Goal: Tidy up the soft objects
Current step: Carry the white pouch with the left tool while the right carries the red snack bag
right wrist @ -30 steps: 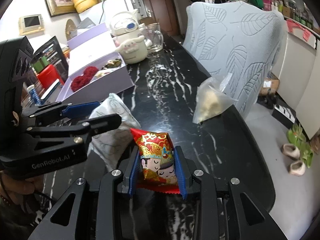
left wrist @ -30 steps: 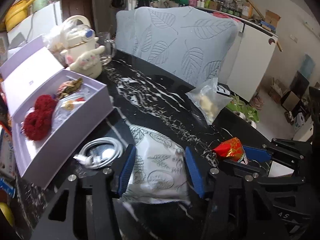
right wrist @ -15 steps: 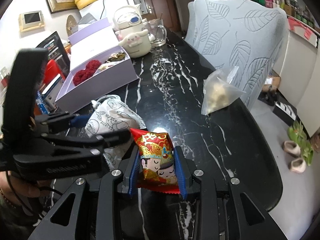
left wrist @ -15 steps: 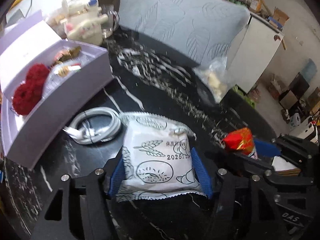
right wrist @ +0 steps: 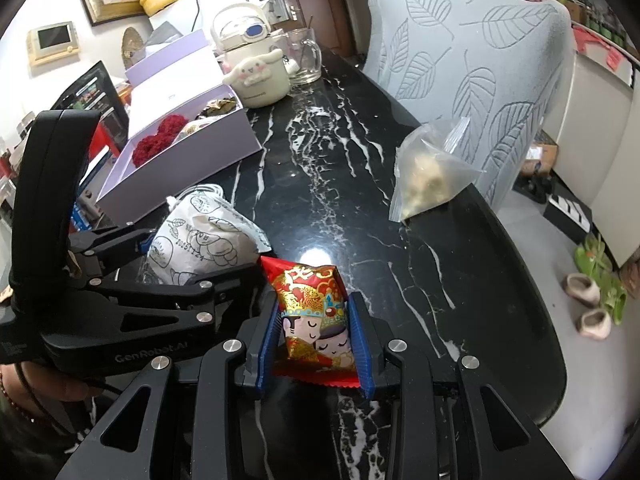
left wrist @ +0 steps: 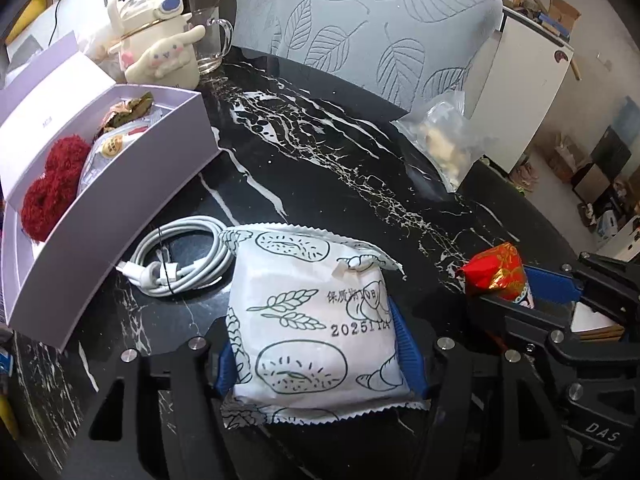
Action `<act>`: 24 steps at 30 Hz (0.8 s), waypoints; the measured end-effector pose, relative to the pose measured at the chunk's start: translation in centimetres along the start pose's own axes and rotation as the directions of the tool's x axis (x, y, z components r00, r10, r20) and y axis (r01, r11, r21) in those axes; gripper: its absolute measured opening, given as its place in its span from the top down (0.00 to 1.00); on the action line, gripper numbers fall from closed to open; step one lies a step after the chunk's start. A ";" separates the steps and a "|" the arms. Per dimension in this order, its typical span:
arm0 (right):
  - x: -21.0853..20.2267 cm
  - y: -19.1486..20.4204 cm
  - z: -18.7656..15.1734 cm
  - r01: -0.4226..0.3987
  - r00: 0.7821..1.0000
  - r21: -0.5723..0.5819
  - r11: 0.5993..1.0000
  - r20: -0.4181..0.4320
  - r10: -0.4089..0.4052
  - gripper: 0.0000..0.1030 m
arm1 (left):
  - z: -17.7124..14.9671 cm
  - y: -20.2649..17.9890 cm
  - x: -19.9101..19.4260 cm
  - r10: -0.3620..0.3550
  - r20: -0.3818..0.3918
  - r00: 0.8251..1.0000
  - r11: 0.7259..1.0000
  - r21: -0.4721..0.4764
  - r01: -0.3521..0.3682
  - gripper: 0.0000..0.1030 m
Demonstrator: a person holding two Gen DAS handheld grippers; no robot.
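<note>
A white snack bag (left wrist: 316,320) printed with bread drawings lies flat on the black marble table (left wrist: 320,152), between the blue pads of my left gripper (left wrist: 312,328). The pads flank its sides without squeezing it, so the jaws stand open. In the right wrist view the same white bag (right wrist: 204,236) sits between the left gripper's (right wrist: 192,256) fingers. My right gripper (right wrist: 314,308) is shut on a red and gold snack packet (right wrist: 312,300), held just above the table to the right of the white bag. The red packet (left wrist: 496,268) also shows in the left wrist view.
An open lilac box (left wrist: 132,208) at the left holds red woolly pieces (left wrist: 52,184) and small wrapped items. A coiled white cable (left wrist: 180,256) lies beside the bag. A clear bag (left wrist: 440,144) rests near the table's right edge. A cream kettle (left wrist: 160,52), glass mug (left wrist: 212,44) and leaf-patterned chair (left wrist: 380,28) stand behind.
My left gripper came down with the white bag, and its jaws widened. The bag now lies flat on the table. The right gripper and red packet have stayed put.
</note>
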State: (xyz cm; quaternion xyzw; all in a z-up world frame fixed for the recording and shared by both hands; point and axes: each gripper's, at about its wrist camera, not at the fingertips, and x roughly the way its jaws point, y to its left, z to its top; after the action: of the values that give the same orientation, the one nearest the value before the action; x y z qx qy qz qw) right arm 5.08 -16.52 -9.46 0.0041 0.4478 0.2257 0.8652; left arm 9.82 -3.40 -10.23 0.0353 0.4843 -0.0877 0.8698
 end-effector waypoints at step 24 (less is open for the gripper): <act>0.7 2.8 0.4 -0.064 0.998 -0.077 0.995 -0.013 0.063 0.68 | -2.1 2.6 -4.3 0.041 0.089 0.995 0.997 -0.065 -0.035 0.46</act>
State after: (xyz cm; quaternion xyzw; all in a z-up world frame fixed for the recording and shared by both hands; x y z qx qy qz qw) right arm 4.70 -13.63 -9.19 -0.0166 0.4429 0.2703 0.8547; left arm 6.35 0.02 -7.75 0.0131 0.4461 -0.0572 0.8930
